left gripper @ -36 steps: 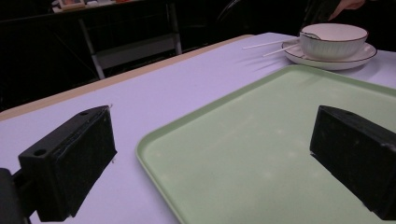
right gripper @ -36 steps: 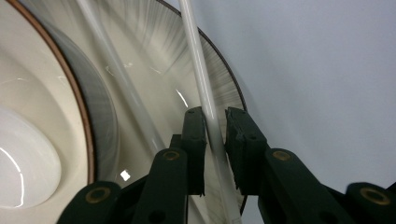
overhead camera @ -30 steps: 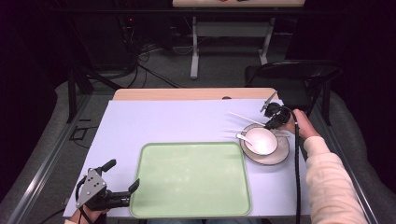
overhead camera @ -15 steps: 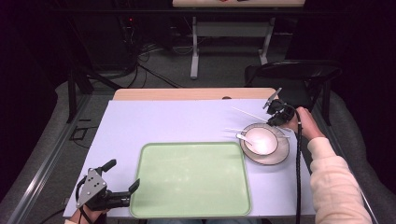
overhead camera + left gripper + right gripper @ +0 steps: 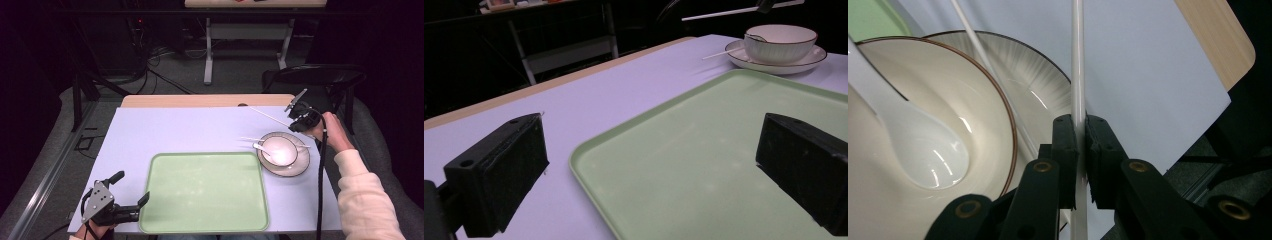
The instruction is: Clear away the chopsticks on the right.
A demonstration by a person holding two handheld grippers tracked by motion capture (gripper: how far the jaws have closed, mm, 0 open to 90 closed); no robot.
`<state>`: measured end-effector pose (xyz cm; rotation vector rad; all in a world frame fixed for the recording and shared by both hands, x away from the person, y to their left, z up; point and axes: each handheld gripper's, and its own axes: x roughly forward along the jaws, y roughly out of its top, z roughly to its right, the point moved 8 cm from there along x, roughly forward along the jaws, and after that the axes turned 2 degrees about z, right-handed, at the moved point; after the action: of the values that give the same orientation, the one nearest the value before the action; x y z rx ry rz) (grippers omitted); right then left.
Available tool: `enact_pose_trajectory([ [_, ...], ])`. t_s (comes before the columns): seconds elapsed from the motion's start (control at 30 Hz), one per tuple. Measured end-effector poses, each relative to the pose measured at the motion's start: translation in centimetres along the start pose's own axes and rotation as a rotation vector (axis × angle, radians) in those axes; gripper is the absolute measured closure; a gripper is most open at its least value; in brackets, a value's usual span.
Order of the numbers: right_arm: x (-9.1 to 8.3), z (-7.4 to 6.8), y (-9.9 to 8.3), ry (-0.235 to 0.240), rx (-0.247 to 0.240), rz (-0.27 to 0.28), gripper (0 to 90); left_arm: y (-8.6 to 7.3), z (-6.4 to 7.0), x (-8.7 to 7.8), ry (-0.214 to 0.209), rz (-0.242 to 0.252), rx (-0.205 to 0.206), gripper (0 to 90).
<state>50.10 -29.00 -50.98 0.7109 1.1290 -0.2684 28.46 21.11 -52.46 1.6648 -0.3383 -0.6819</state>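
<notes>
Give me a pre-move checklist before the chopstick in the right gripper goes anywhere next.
1. Grip on the chopstick: the right gripper is shut on it, stick pinched between both pads. Ok.
2. Chopstick lifted off the table: it juts up and away from the gripper in the high view. Ok.
3. Second chopstick: lies across the plate, loose. Ok, not yet picked up.
4. Spoon sits inside the bowl. Ok.
5. Tray: bare surface. Ok.
6. Left gripper: open at the tray's near left corner, whether touching the rim cannot tell.
</notes>
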Motion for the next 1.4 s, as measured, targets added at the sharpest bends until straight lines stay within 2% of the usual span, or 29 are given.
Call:
enact_pose_trajectory([
  [0.03, -0.2, 0.0, 0.1, -0.001, -0.007, 0.001, 83.6, 0.0, 0.0, 0.0, 0.001, -0.001, 0.0, 0.0],
  [0.23, -1.9, -1.2, 0.2, -0.013, 0.05, 0.003, 83.6, 0.0, 0.1, 0.0, -0.002, -0.004, -0.001, 0.0],
  [0.27, -2.1, -1.3, 0.3, -0.016, 0.043, 0.012, 83.7, 0.0, 0.0, -0.1, 0.002, 0.001, 0.0, 0.0],
  [0.4, -3.1, -2.4, 0.2, -0.024, 0.101, 0.009, 83.7, 0.0, 0.1, 0.0, -0.001, -0.004, -0.003, 0.0],
  [0.43, -3.3, -2.5, 0.3, -0.025, 0.091, 0.015, 83.7, 0.0, 0.1, 0.0, 0.0, -0.005, -0.003, 0.0],
  [0.6, -4.1, -3.9, 0.3, -0.023, 0.139, 0.022, 83.7, 0.0, 0.0, 0.0, 0.0, -0.004, -0.001, 0.0],
  [1.07, -5.2, -7.7, -0.1, -0.02, 0.207, 0.052, 83.7, 0.0, 0.0, 0.1, -0.002, -0.005, 0.0, 0.0],
  [1.23, -5.2, -8.8, -0.4, -0.004, 0.225, 0.074, 83.7, 0.0, 0.1, 0.1, -0.006, -0.007, 0.0, 0.0],
  [1.4, -4.8, -10.0, -0.5, 0.013, 0.24, 0.061, 83.7, 0.0, 0.1, 0.1, -0.004, -0.002, 0.002, 0.0],
])
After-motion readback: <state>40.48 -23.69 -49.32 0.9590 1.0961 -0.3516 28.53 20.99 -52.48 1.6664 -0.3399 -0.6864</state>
